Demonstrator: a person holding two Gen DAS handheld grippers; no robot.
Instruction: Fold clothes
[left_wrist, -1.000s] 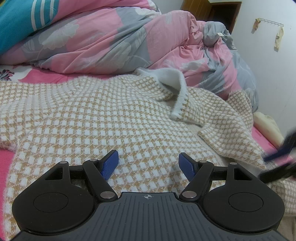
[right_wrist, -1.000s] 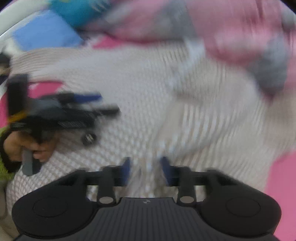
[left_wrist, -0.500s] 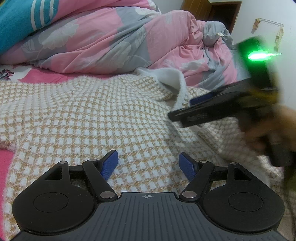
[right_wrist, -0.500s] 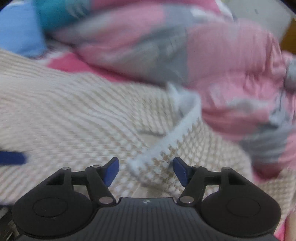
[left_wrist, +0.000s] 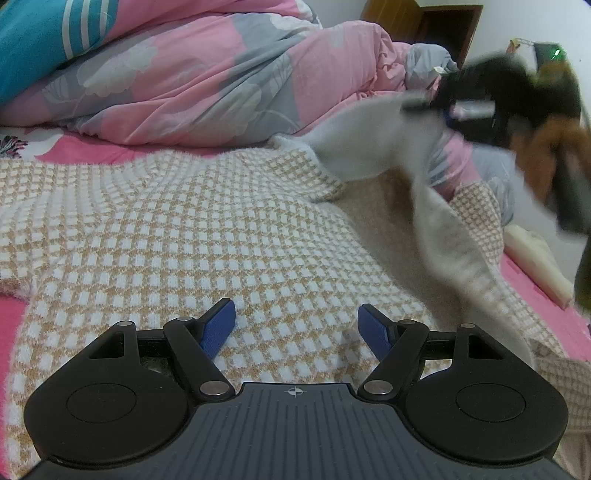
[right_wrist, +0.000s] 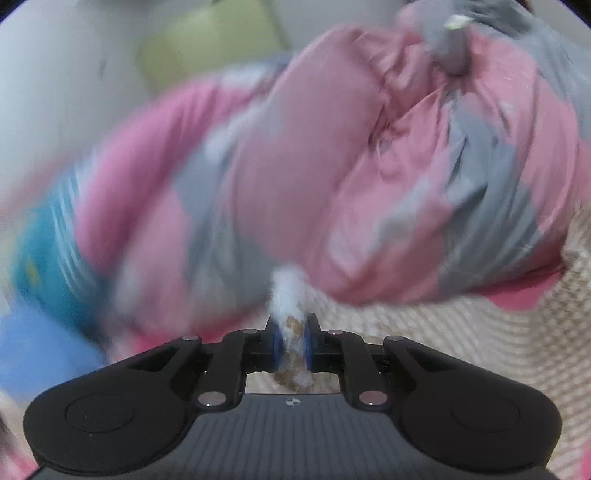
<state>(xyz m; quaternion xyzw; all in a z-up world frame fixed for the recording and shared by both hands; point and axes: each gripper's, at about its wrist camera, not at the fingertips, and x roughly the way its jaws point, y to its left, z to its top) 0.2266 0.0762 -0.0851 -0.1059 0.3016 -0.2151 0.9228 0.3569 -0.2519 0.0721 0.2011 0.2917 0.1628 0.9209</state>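
Nearest, the left tool (left_wrist: 296, 325) hovers with its jaws wide and empty over the checked sweater (left_wrist: 184, 236), which lies spread on the bed (left_wrist: 576, 325) — nothing pins that near body. Farther right, the right tool (right_wrist: 291, 345), whose jaws have just been closing, pinches a white-edged fold of the sweater and holds it raised. With so thin a bite, the fuzzy knit could slip out, or the unanchored body could drag and bunch toward the pink duvet (left_wrist: 207, 85) beyond, skewing the fold.

Soft even indoor light, faint shadows; left view mostly sharp, right view motion-blurred; fisheye bending at edges.
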